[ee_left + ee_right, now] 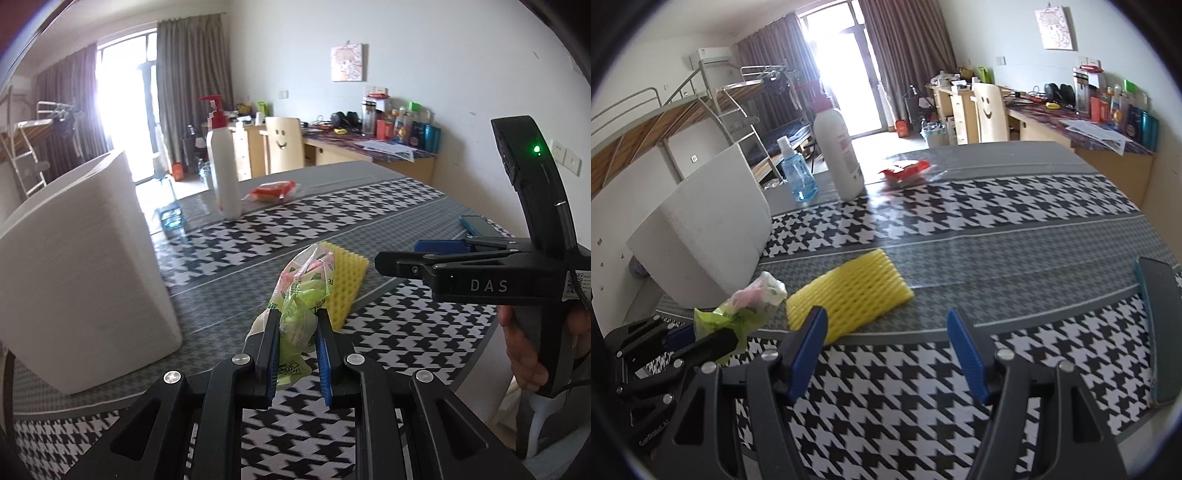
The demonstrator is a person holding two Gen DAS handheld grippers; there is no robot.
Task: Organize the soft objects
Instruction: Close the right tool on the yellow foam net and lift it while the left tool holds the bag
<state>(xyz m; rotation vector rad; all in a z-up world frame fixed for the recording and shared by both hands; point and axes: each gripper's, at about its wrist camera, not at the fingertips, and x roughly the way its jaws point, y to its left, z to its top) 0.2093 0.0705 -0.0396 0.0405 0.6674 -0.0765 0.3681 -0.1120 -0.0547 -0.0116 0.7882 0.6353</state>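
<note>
A lived-in dormitory-style bedroom. Beyond the houndstooth-covered table (1015, 206), a metal bunk bed (701, 110) stands to its left, a cluttered wooden desk (1108, 147) to its right, and curtains (908, 48) frame a bright balcony door behind it.

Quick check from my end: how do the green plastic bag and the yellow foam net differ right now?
The green plastic bag is pinched in the left gripper and lifted; the yellow foam net lies flat on the table, with the open right gripper empty near it. The bag is crumpled, thin, translucent and printed; the net is a plain opaque slab with a ribbed mesh surface. Both are soft and light.
</note>
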